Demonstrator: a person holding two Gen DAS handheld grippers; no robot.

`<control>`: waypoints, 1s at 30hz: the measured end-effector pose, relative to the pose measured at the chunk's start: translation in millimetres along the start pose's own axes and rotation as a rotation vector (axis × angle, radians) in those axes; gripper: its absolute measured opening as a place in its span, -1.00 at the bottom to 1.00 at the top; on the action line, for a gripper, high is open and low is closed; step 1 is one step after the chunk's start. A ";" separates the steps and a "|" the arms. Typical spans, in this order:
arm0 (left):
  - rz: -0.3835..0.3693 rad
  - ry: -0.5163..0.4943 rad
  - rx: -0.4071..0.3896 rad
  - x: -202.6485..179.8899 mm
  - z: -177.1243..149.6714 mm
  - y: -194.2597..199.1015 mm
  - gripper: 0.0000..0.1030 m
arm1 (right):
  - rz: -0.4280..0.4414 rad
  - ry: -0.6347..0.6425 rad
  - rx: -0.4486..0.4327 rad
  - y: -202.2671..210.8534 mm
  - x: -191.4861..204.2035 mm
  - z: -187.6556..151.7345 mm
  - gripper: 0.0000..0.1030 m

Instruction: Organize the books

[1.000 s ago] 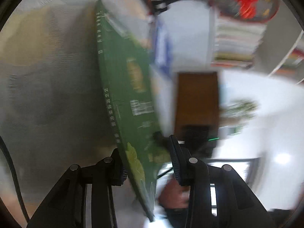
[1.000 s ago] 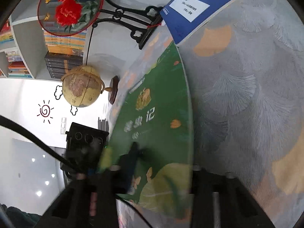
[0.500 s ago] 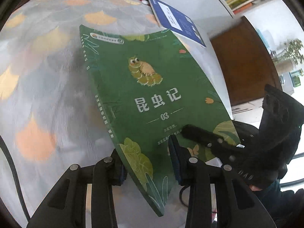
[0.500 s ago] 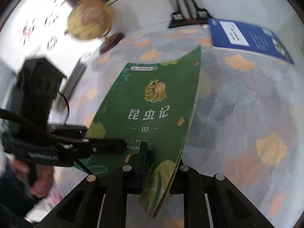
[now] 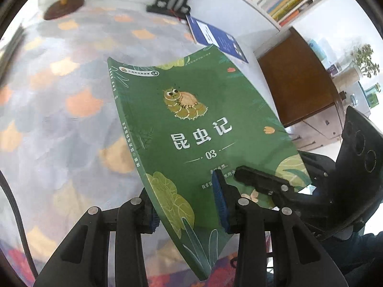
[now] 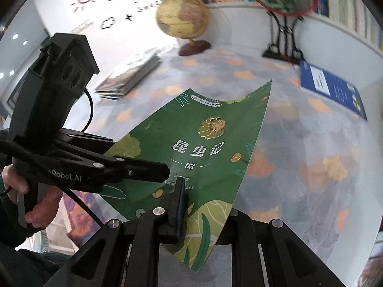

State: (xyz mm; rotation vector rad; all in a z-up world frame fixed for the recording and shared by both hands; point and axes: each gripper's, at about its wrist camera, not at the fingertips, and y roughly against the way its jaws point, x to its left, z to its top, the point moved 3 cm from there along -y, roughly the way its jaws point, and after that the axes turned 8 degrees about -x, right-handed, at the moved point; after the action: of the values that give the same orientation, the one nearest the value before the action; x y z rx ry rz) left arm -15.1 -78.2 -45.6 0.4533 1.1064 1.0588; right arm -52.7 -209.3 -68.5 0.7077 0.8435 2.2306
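Left wrist view: green book [image 5: 201, 129] now cover-up and readable, held clear above the patterned bench [image 5: 59, 95], both grippers on its near edge. 1 second ago it stood almost edge-on in this view, spine toward the camera; half a second ago it had already swung flat with the cover showing, and since then it has lifted a bit further, with more of the room visible around it. Left gripper [image 5: 184, 203] is clamped on the green book near the spine corner, 1 pad under and 1 on the cover. Right gripper [image 6: 203, 205] is pinched tight on the same book at the open-page side of the bottom edge; its black finger also shows in the left view lying on the cover. Cover bows slightly, so the book is thin and floppy, likely why 2 grips are used. Blue book [image 6: 332, 86] lies flat at the far right of the bench near the black fan stand [image 6: 282, 40]; globe [image 6: 182, 21] at the back; a low stack of books [image 6: 129, 76] sits at the far left. Judgement: pick-up and reorient are done, transport is under way; the stack at the left looks the probable drop spot, not certain. Blue book not yet handled.
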 end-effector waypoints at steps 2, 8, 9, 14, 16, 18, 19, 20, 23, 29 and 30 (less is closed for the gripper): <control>0.001 0.020 -0.037 8.1 2.0 19.3 -0.35 | 0.014 0.021 -0.025 3.8 10.2 9.8 -0.70; 0.042 0.036 -0.135 37.0 20.4 62.8 -0.35 | 0.053 0.074 -0.101 1.7 51.9 47.0 -0.69; 0.051 0.041 -0.152 49.0 25.0 72.4 -0.35 | 0.063 0.081 -0.109 -3.6 60.8 55.0 -0.69; 0.074 0.053 -0.203 115.4 41.6 107.2 -0.35 | 0.087 0.115 -0.121 -41.7 103.6 89.7 -0.69; 0.089 0.047 -0.210 143.3 43.3 124.0 -0.35 | 0.094 0.123 -0.121 -65.5 125.7 107.3 -0.69; 0.111 0.041 -0.216 178.6 55.7 138.2 -0.35 | 0.097 0.120 -0.122 -89.9 145.3 124.8 -0.69; 0.118 0.041 -0.218 187.2 60.0 140.4 -0.35 | 0.099 0.118 -0.122 -108.5 158.7 137.0 -0.68; 0.126 0.042 -0.219 202.7 66.2 144.6 -0.35 | 0.100 0.117 -0.122 -118.9 166.0 143.7 -0.67; 0.136 0.057 -0.229 252.4 87.3 157.7 -0.35 | 0.111 0.085 -0.118 -164.0 192.2 172.3 -0.65; 0.122 0.089 -0.208 328.9 122.3 152.7 -0.35 | 0.133 -0.067 -0.092 -240.3 214.3 216.7 -0.64; 0.113 0.097 -0.208 335.3 125.4 150.8 -0.35 | 0.130 -0.081 -0.085 -248.3 215.7 220.7 -0.64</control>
State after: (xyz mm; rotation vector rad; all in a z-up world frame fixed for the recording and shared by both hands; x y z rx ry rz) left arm 45.3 305.6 -45.9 0.3039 1.0522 1.2923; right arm 46.5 173.7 -49.5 0.8274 0.6765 2.3204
